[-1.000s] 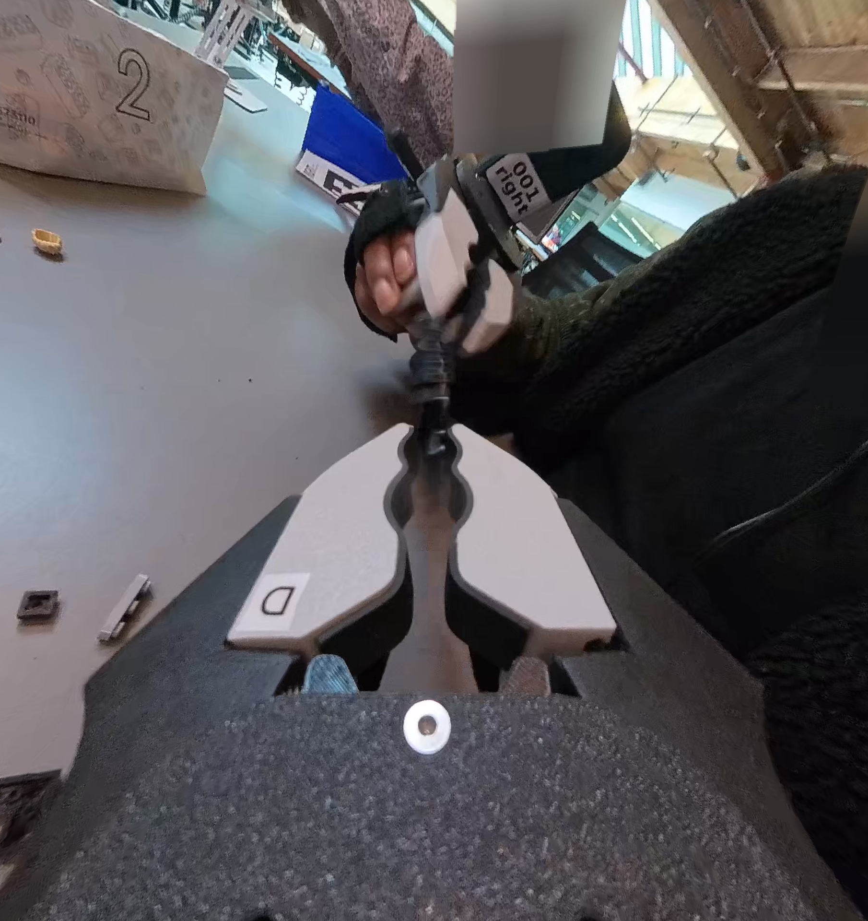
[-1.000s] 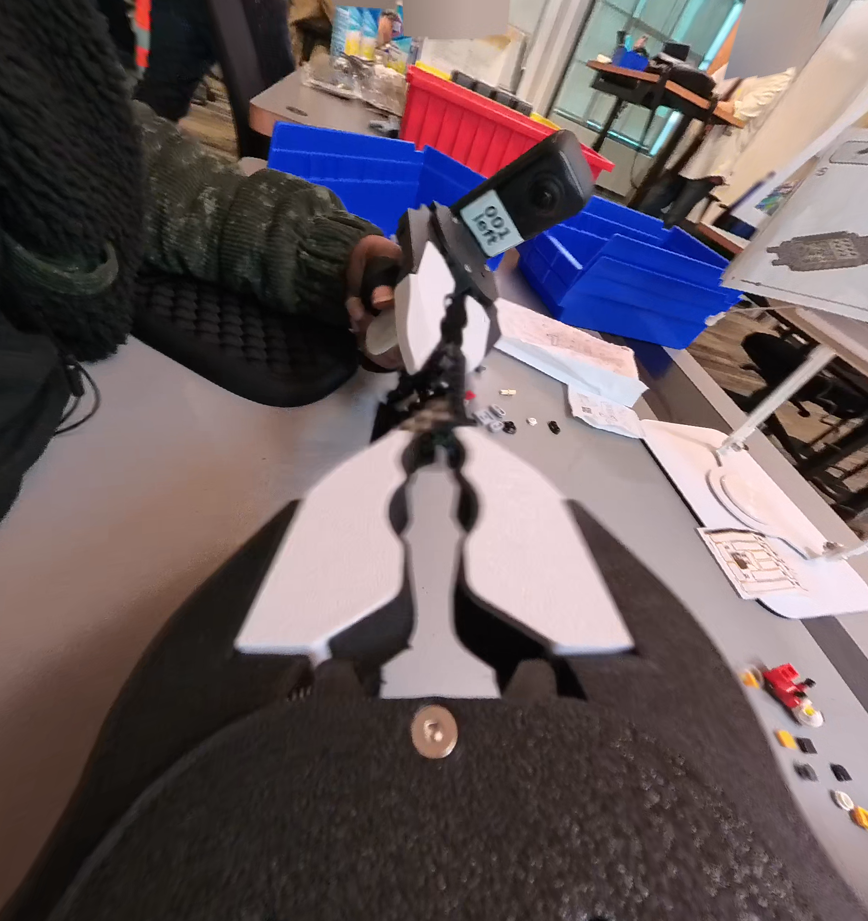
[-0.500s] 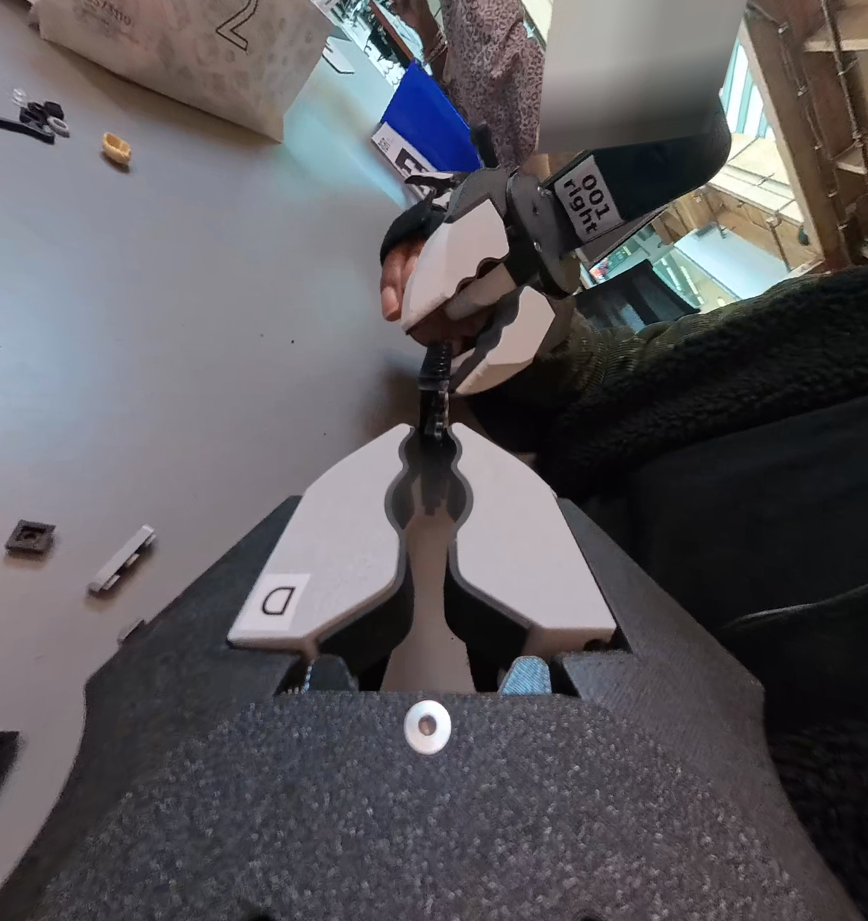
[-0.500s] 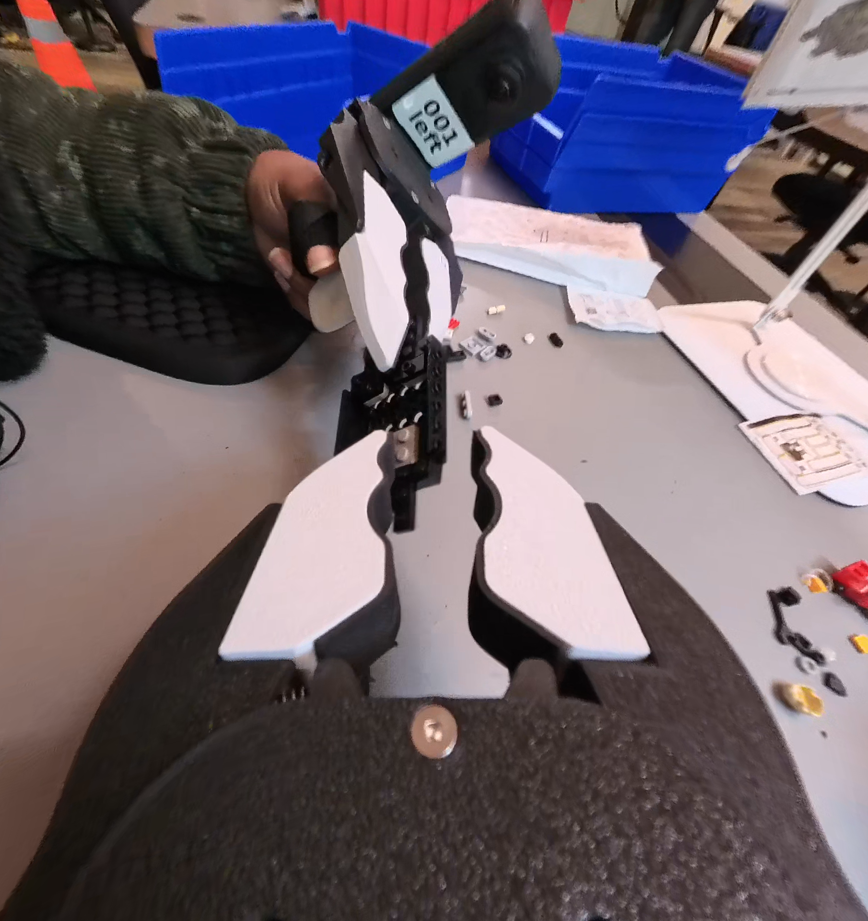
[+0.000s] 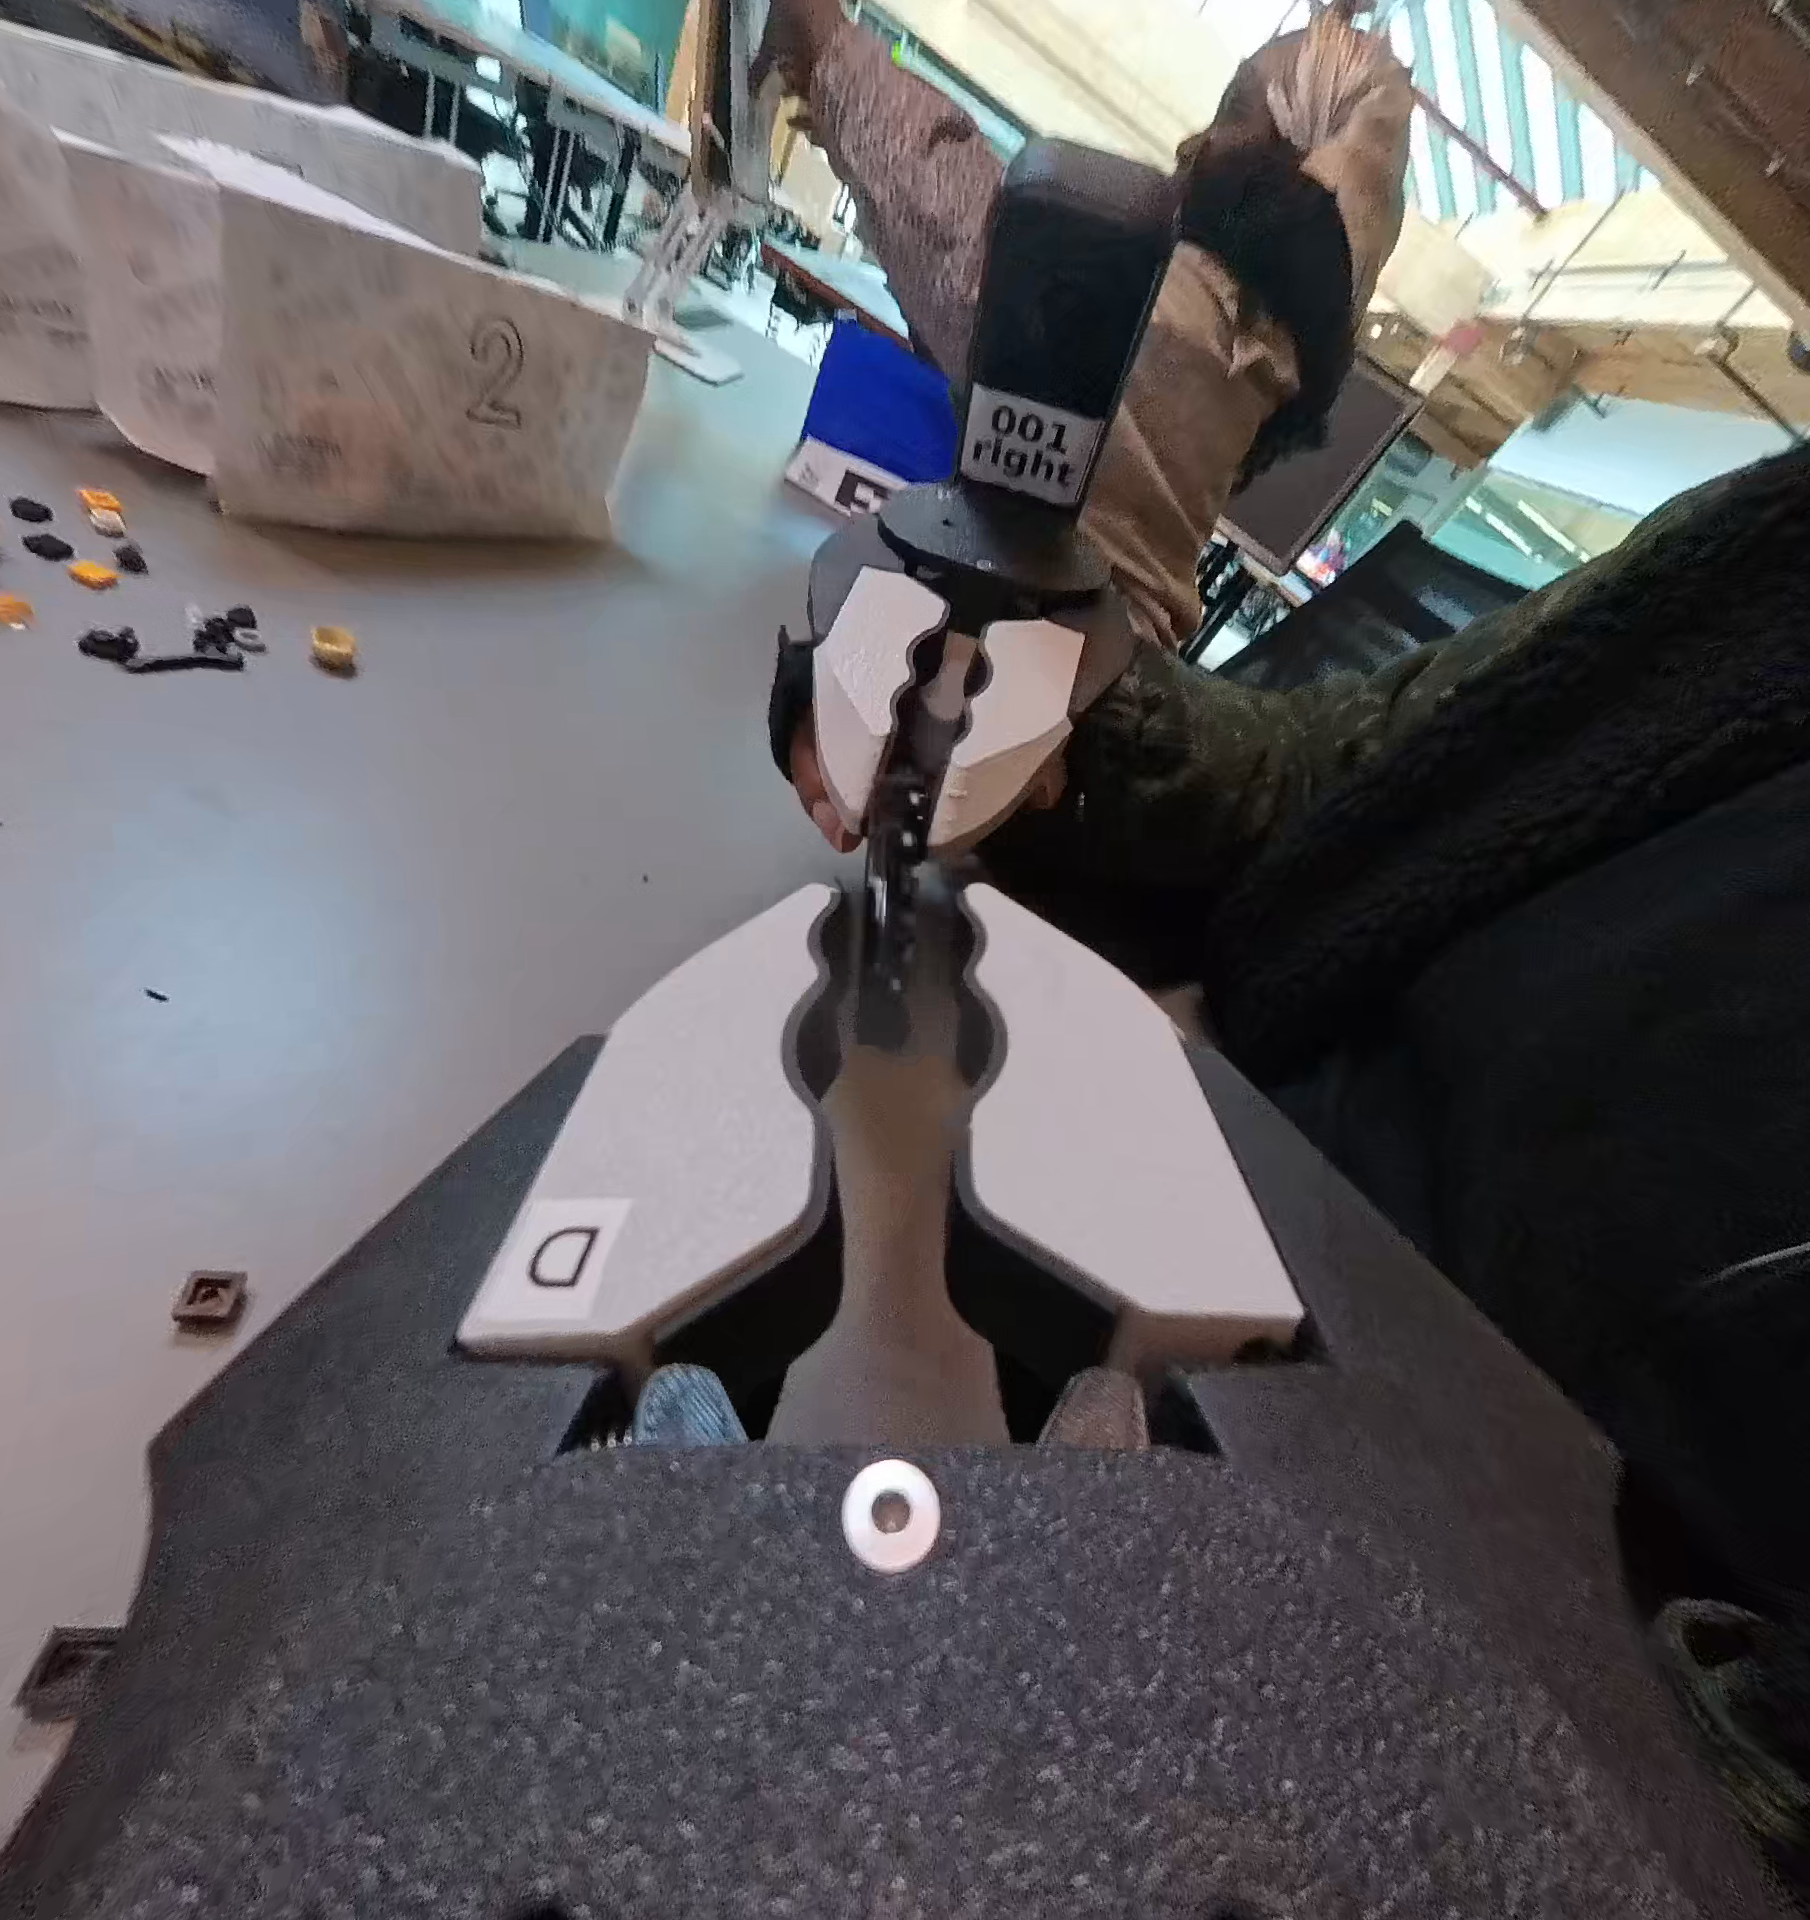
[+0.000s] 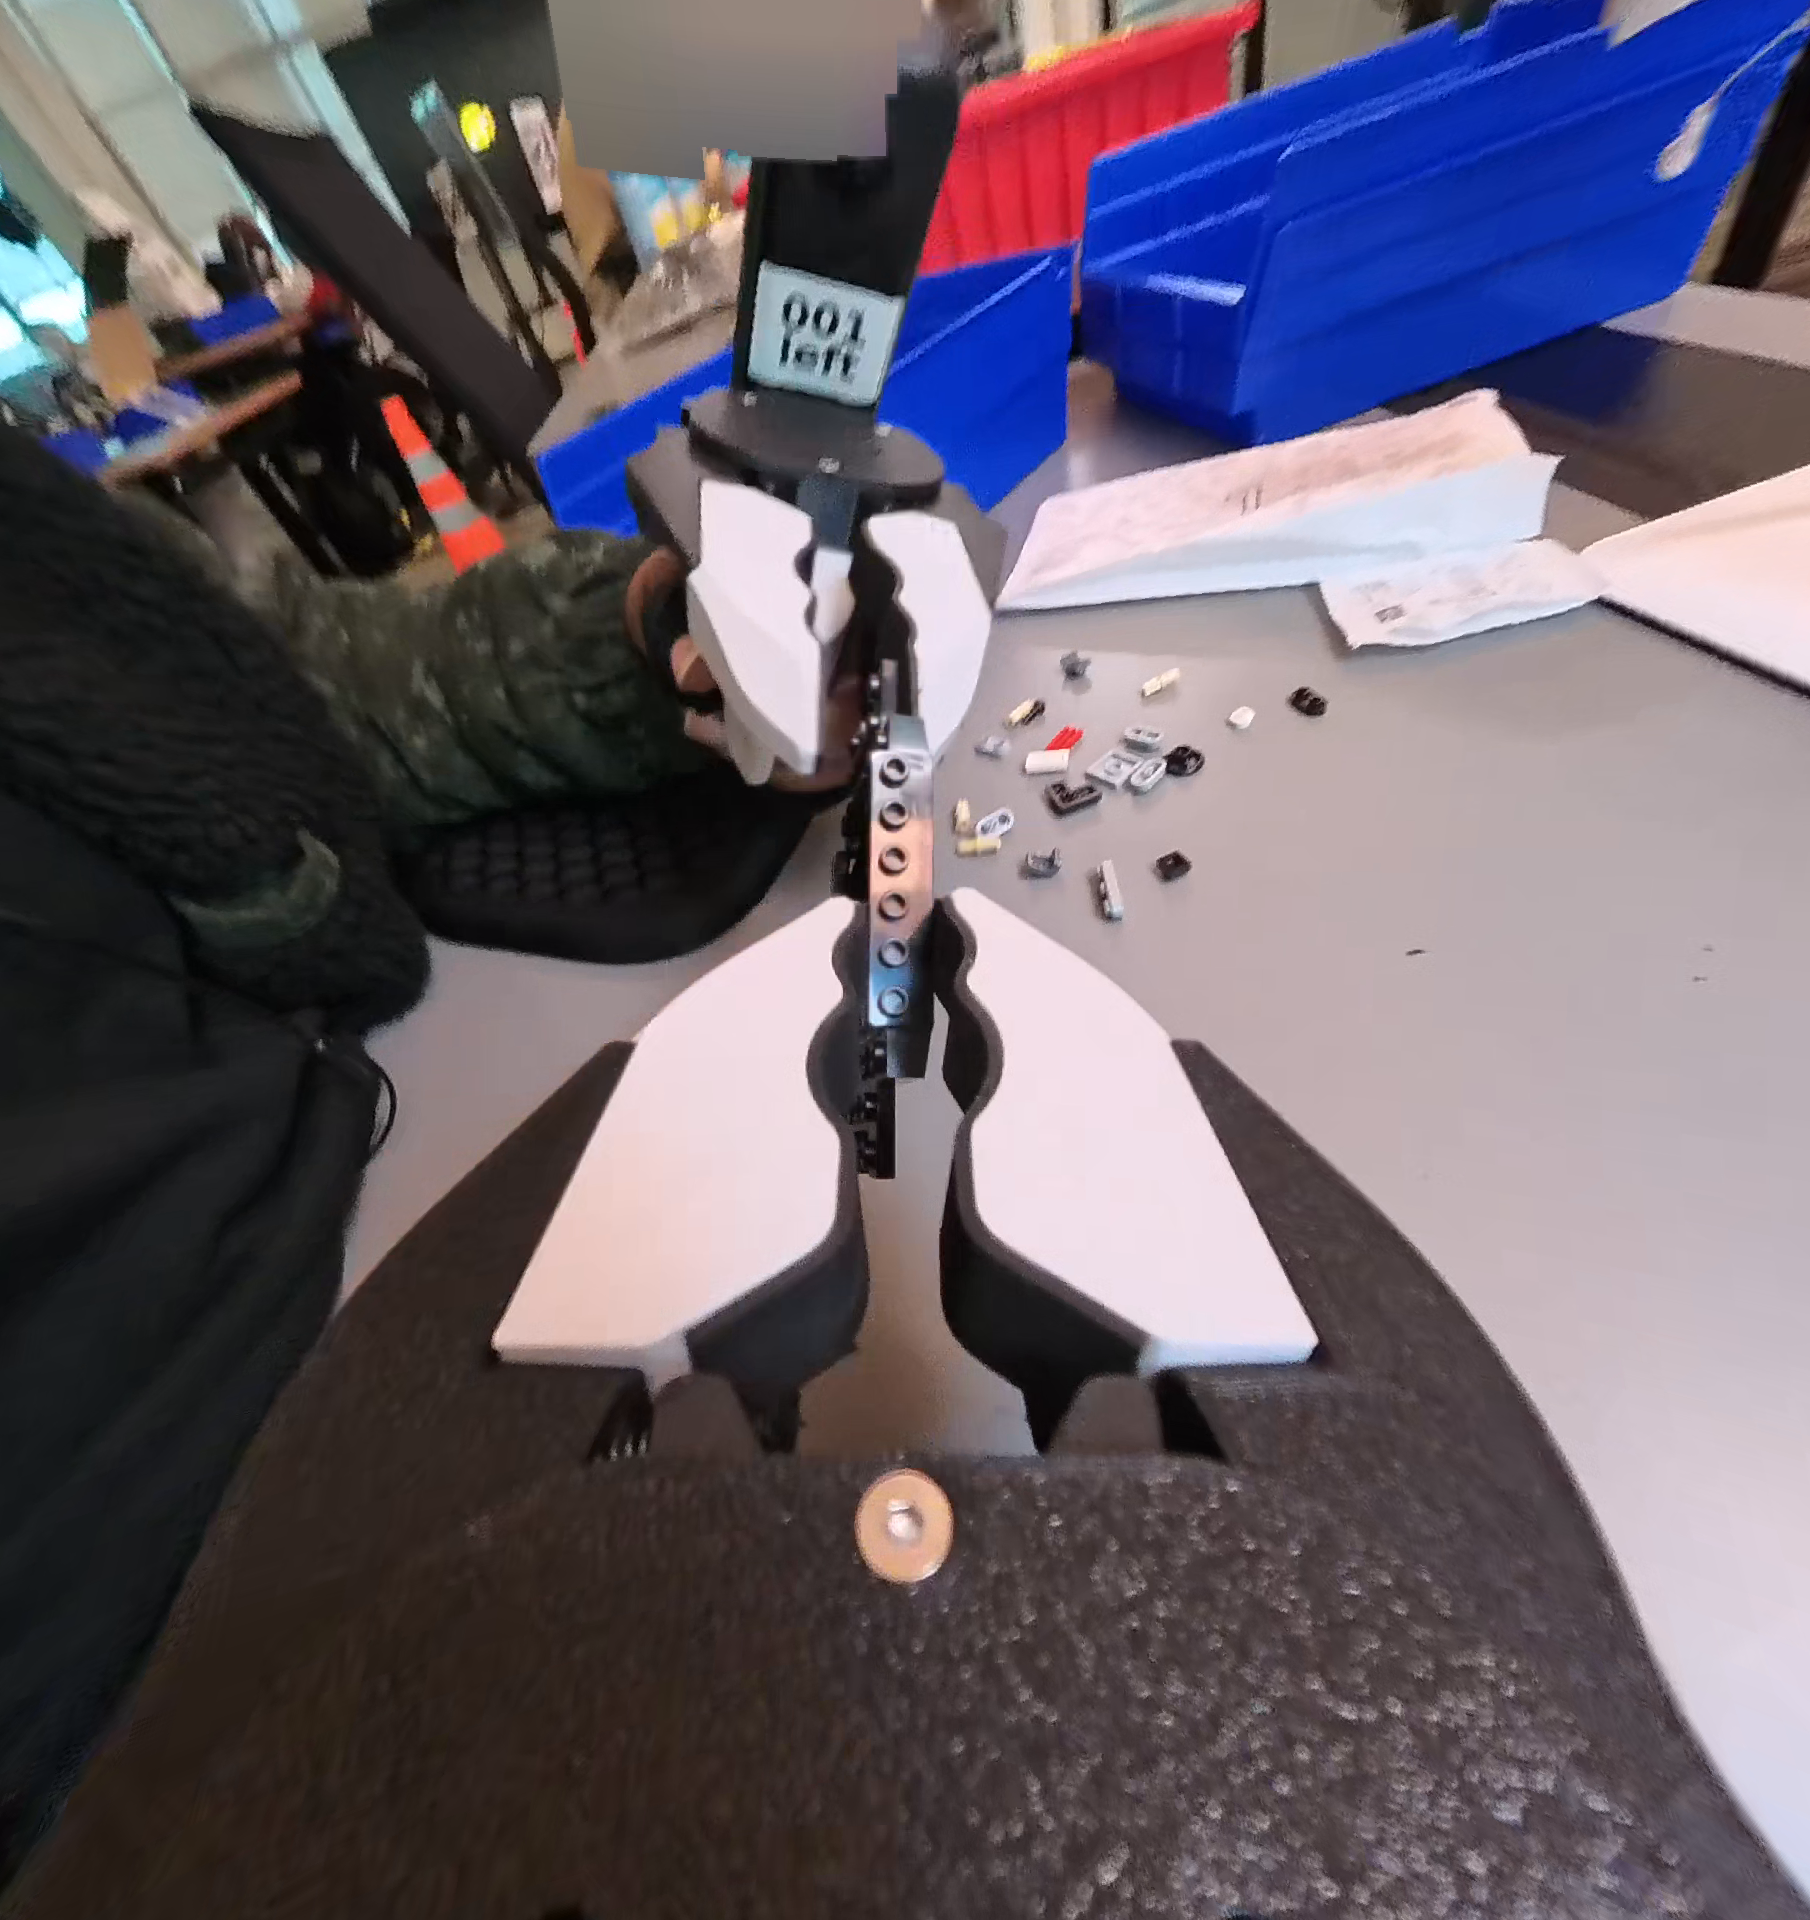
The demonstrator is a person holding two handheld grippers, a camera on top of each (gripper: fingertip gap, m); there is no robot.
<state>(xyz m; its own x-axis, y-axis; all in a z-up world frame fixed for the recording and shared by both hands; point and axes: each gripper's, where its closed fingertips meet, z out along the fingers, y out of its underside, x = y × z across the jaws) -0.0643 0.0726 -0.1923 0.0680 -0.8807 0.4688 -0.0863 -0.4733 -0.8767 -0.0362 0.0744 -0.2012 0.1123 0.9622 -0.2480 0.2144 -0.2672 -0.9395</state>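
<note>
Both tongs: white scalloped fingers [image 6: 735,1143] in speckled black bodies, one central washer [image 5: 889,1515] each. Left finger has a lettered sticker [image 5: 560,1257]. Person's sleeves [image 6: 485,675] are dark green knit.

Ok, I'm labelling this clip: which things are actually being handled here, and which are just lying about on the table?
Handled: black studded brick assembly, clamped in the jaws of the right gripper; its far end stands between the jaws of the left gripper, gaps showing either side.
Lying about: small loose pieces beside it; scattered pieces near the white paper bags; papers; blue bins.
</note>
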